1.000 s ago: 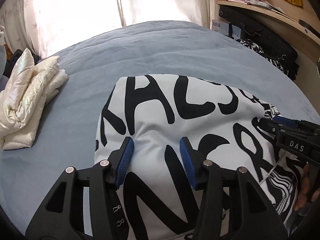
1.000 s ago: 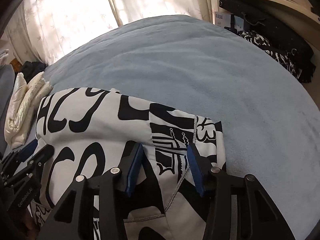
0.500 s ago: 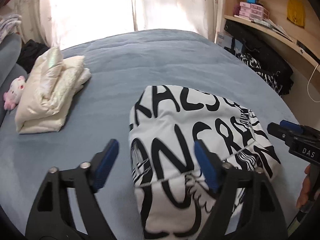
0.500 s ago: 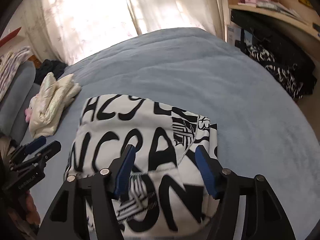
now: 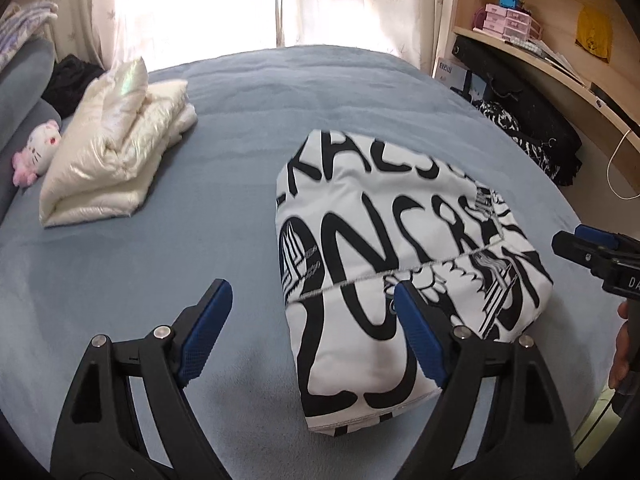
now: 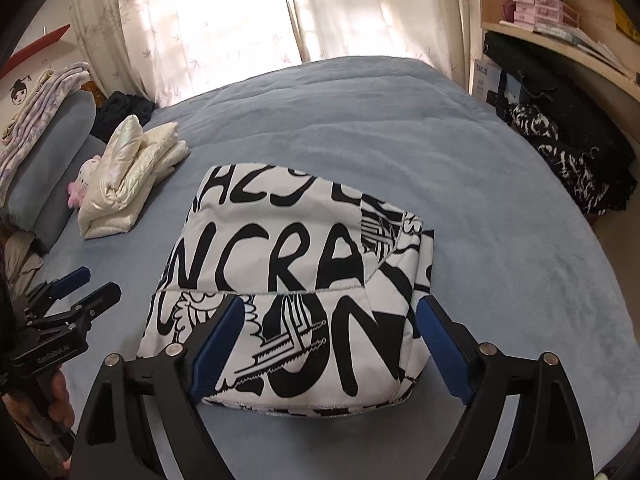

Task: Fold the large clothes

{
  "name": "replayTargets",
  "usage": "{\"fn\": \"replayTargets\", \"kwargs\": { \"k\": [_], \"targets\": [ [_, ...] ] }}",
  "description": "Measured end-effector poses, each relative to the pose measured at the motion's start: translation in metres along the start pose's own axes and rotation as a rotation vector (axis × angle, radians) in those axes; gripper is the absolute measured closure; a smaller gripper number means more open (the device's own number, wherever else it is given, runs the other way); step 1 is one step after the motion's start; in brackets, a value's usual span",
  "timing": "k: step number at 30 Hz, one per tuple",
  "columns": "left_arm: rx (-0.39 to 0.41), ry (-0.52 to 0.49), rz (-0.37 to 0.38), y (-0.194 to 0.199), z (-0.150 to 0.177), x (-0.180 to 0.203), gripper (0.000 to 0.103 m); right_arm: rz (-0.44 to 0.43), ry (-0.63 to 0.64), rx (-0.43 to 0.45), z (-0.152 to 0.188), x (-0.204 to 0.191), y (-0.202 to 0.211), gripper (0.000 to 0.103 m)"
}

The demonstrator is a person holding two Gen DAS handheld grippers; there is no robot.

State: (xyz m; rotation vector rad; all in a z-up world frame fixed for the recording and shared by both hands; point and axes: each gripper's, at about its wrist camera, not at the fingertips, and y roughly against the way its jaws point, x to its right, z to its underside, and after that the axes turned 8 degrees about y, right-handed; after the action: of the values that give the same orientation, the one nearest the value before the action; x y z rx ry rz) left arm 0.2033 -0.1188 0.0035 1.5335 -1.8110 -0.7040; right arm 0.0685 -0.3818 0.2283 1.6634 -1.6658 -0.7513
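My left tongs [image 5: 308, 336] are spread wide and grip nothing; the blue ribbed pads [image 5: 206, 332] hang above the bed, one over bare blanket, the other over the near left edge of the folded jacket [image 5: 400, 264]. My right tongs [image 6: 326, 344] are opened just as far, also empty, their pads straddling the jacket's near end from above. In the left view the right tongs' tip comes in at the right edge, with my fingers around the handle below it. In the right view the left tongs sit low at the left edge.

The jacket lies in the middle of the blue bed [image 6: 500, 208], folded into a plump, rounded rectangular bundle. It is white with heavy black lettering and line drawings, smooth and padded-looking, with a silvery stitched seam across its top where one layer overlaps another. The bedcover is soft, fleecy and matte.

Well apart to the left sits a folded cream puffer coat [image 5: 116, 148], glossy and pearly. Just beside it, against the grey bolster, is a pink and white plush toy [image 5: 36, 152].
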Motion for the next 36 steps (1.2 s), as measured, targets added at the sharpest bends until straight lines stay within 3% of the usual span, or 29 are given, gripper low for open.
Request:
{"fn": "replayTargets", "kwargs": {
  "k": [8, 13, 16, 18, 23, 28, 32, 36],
  "targets": [
    [-0.080, 0.047, 0.057, -0.042, 0.006, -0.009, 0.022, -0.017, -0.067, -0.076, 0.011, 0.037, -0.046, 0.011],
    [-0.181, 0.141, 0.126, -0.078, 0.009, -0.023, 0.022, -0.047, -0.131, -0.109, 0.018, 0.065, -0.072, 0.011],
    [-0.204, 0.206, 0.175, -0.092, 0.009, -0.032, 0.015, -0.073, -0.168, -0.138, 0.020, 0.079, -0.092, 0.011],
    [-0.228, 0.238, 0.195, -0.102, 0.009, -0.037, 0.005, -0.104, -0.191, -0.160, 0.021, 0.087, -0.106, 0.011],
    [-0.321, 0.352, 0.316, -0.134, 0.013, -0.049, 0.000, -0.218, -0.261, -0.184, 0.025, 0.103, -0.142, 0.011],
    [-0.348, 0.311, 0.368, -0.152, 0.006, -0.037, 0.000, -0.387, -0.274, -0.160, 0.021, 0.112, -0.174, 0.011],
    [-0.363, 0.265, 0.349, -0.164, 0.001, -0.018, 0.000, -0.439, -0.261, -0.136, 0.014, 0.119, -0.189, 0.011],
    [-0.364, 0.267, 0.349, -0.171, -0.002, -0.014, 0.000, -0.437, -0.228, -0.119, 0.012, 0.125, -0.194, 0.012]
  ]
}}
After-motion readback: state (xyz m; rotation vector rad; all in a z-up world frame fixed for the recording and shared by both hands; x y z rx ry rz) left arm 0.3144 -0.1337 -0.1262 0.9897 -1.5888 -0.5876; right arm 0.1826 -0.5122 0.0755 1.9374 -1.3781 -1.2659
